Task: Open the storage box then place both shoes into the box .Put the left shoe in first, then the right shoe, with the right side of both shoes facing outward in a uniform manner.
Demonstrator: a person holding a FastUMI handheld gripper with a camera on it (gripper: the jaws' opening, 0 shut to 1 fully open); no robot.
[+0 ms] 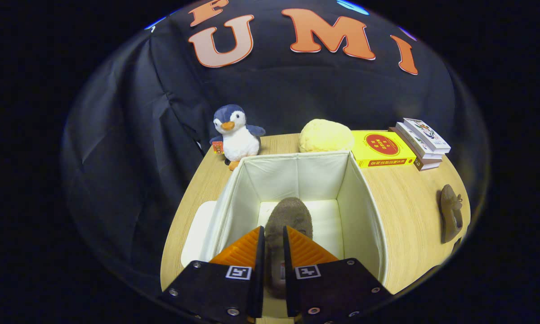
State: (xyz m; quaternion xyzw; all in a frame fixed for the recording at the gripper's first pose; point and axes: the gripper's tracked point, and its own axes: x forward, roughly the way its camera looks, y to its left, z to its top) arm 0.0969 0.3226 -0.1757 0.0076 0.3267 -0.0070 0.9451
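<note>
My gripper (273,245) clamps shoe (287,218) inside open box (364,211); second shoe (450,213) right on table (404,202); penguin (234,132), books (420,141) behind box.

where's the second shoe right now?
In the gripper view, the second shoe lies on the table, right of the open storage box, below the books; gripper holds the first shoe.

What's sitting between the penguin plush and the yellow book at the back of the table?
In the gripper view, a pale yellow fluffy ball lies between the penguin plush and the yellow book, just behind the open storage box. The tongs hold a brown shoe inside it.
</note>
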